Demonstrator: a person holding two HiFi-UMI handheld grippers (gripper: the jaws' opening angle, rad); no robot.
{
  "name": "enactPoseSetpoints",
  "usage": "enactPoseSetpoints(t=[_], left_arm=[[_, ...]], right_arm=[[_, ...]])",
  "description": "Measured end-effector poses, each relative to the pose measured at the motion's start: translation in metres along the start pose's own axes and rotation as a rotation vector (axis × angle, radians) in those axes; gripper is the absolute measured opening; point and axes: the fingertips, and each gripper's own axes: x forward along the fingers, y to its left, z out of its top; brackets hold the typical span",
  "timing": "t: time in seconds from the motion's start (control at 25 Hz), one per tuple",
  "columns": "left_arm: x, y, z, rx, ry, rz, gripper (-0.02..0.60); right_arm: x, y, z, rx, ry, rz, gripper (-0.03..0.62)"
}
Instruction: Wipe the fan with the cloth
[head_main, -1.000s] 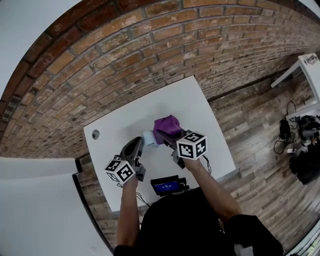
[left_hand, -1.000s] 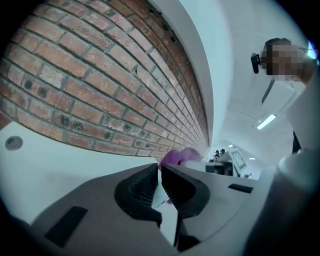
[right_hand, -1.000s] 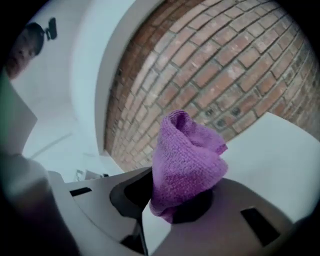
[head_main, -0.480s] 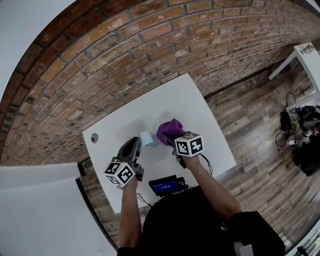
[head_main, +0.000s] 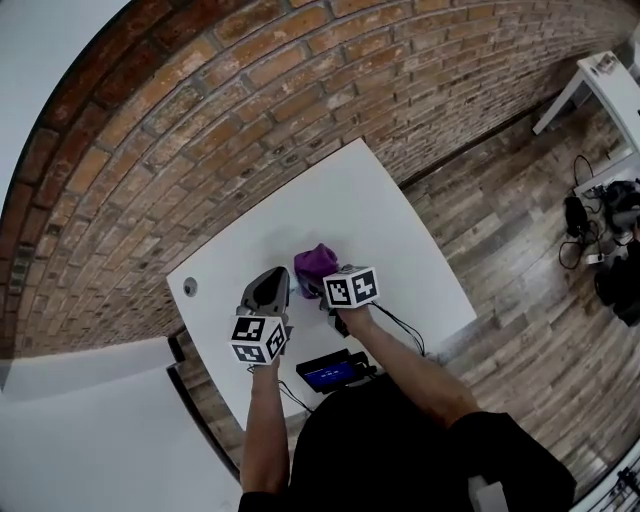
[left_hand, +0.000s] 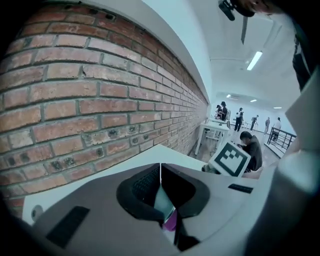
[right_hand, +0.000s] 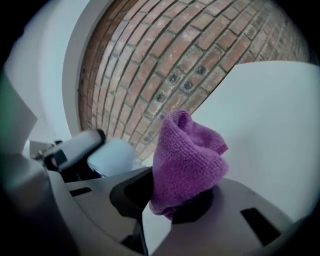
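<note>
- Head view, nearest the person: a small device with a blue screen (head_main: 330, 372) sits at the near edge of the white table (head_main: 400, 220); both forearms reach over it
- just past it, the left gripper (left_hand: 160, 177) and right gripper (right_hand: 167, 202) are side by side near the table's middle, both tilted downward
- right gripper view: the jaws pinch a purple cloth (right_hand: 187, 160); it is bunched and stands up out of them in a rounded peak, with a short end hanging below the pads
- left gripper view: the jaws are pressed together at the tips; a pale sliver and a bit of purple show through the gap behind them; whether they nip anything I cannot tell
- the fan (right_hand: 111, 156) is pale blue and lies at the left gripper's tip, just left of the cloth; whether the two touch is unclear; the grippers and the cloth cover most of it, so only a rounded part shows, and its long axis and facing cannot be read
- farther left on the table, a small round hole (head_main: 190, 287)
- beyond the far edge, a brick wall (head_main: 250, 110); to the right, a wooden floor (head_main: 500, 230); well apart, a second white table (head_main: 610, 85) and dark bags with cables (head_main: 615, 250)
</note>
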Motion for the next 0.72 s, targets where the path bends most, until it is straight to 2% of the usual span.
enactPoseSetpoints(t=[0.12, 0.2, 0.24, 0.28, 0.32, 0.44, 0.48, 0.52, 0.6, 0.72], left_arm=[[0.0, 0.001, 0.0, -0.003, -0.007, 0.012, 0.006], [-0.001, 0.0, -0.001, -0.006, -0.016, 0.016, 0.006], [-0.001, 0.0, -0.001, -0.007, -0.02, 0.017, 0.006], [-0.001, 0.0, 0.0, -0.009, -0.024, 0.018, 0.006], [-0.001, -0.001, 0.0, -0.01, -0.026, 0.019, 0.006], [-0.001, 0.0, 0.0, -0.011, -0.03, 0.028, 0.006], [-0.001, 0.001, 0.0, -0.013, -0.032, 0.032, 0.006], [-0.002, 0.001, 0.0, -0.016, -0.035, 0.036, 0.006], [-0.002, 0.001, 0.0, -0.018, -0.04, 0.043, 0.006], [-0.002, 0.001, 0.0, -0.017, -0.042, 0.05, 0.006]], right_arm=[[0.006, -0.031, -0.028, -0.093, 0.146, -0.128, 0.072], [0.001, -0.038, -0.025, -0.11, 0.164, -0.173, 0.072], [-0.003, -0.037, -0.017, -0.112, 0.142, -0.185, 0.072], [-0.008, -0.032, -0.004, -0.099, 0.095, -0.171, 0.072], [-0.013, -0.022, 0.013, -0.059, 0.024, -0.116, 0.072], [-0.025, 0.026, 0.058, 0.169, -0.182, 0.183, 0.072], [-0.025, 0.038, 0.062, 0.215, -0.199, 0.249, 0.072], [-0.022, 0.044, 0.061, 0.232, -0.191, 0.278, 0.072], [-0.011, 0.036, 0.047, 0.222, -0.146, 0.246, 0.072], [0.004, 0.003, 0.023, 0.189, -0.079, 0.122, 0.072]])
